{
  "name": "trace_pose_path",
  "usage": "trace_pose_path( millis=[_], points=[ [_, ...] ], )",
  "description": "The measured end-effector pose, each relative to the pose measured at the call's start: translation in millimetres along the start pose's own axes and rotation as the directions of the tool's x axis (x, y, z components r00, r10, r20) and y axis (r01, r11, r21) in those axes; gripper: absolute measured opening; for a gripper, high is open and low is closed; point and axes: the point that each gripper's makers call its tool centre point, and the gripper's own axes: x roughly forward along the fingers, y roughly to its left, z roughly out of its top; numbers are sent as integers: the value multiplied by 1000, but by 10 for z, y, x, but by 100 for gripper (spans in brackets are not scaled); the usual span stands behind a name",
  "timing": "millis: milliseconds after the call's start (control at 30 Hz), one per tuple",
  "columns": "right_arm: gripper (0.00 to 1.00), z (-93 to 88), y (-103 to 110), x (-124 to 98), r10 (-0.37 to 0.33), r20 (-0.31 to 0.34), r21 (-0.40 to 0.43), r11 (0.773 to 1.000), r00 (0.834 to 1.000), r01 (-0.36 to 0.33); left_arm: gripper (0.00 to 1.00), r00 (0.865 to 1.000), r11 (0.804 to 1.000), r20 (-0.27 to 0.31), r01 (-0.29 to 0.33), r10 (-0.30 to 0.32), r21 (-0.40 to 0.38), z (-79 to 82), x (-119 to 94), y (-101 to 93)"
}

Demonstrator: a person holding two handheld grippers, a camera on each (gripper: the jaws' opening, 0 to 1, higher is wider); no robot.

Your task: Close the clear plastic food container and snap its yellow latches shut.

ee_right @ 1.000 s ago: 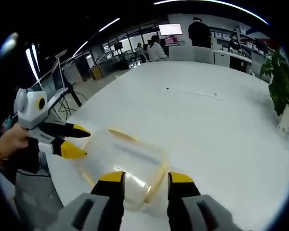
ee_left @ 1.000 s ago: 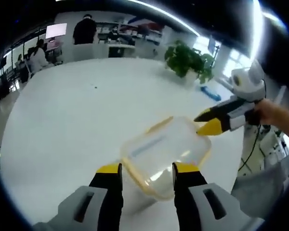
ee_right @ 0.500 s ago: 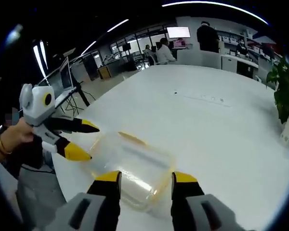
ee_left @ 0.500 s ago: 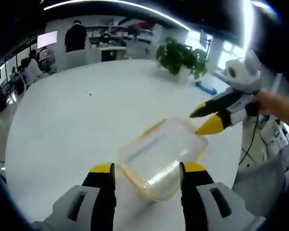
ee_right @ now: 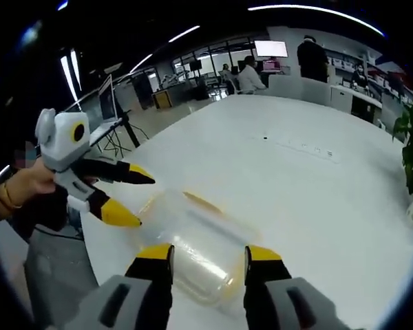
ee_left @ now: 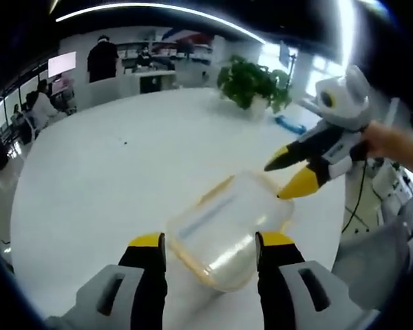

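- Both my grippers, left gripper (ee_left: pixel 210 242) and right gripper (ee_right: pixel 206 253), have jaws spread, pinching nothing.
- Lid looks seated on the container (ee_left: pixel 228 223); I judge the yellow latches not yet snapped.
- Container lies on the white bench (ee_left: pixel 110 185), just ahead between each pair of jaws, one gripper at each end.

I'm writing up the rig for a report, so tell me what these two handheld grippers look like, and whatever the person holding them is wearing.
The left gripper and right gripper match: grey bodies and black jaws capped in yellow. Seen from the side, each tapers to pointed yellow tips and carries a white rounded housing at the back. The hand holding the left gripper wears a thin gold-coloured bracelet at the wrist. No sleeve is visible on either arm.
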Motion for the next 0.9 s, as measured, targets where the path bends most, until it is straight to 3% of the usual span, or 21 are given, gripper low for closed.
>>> trace_pose_path(
  millis=[900],
  points=[
    [36, 165, 171, 214, 82, -17, -134, 987, 996, -84, 47, 997, 991, -33, 76, -73, 106, 21, 197, -262]
  ],
)
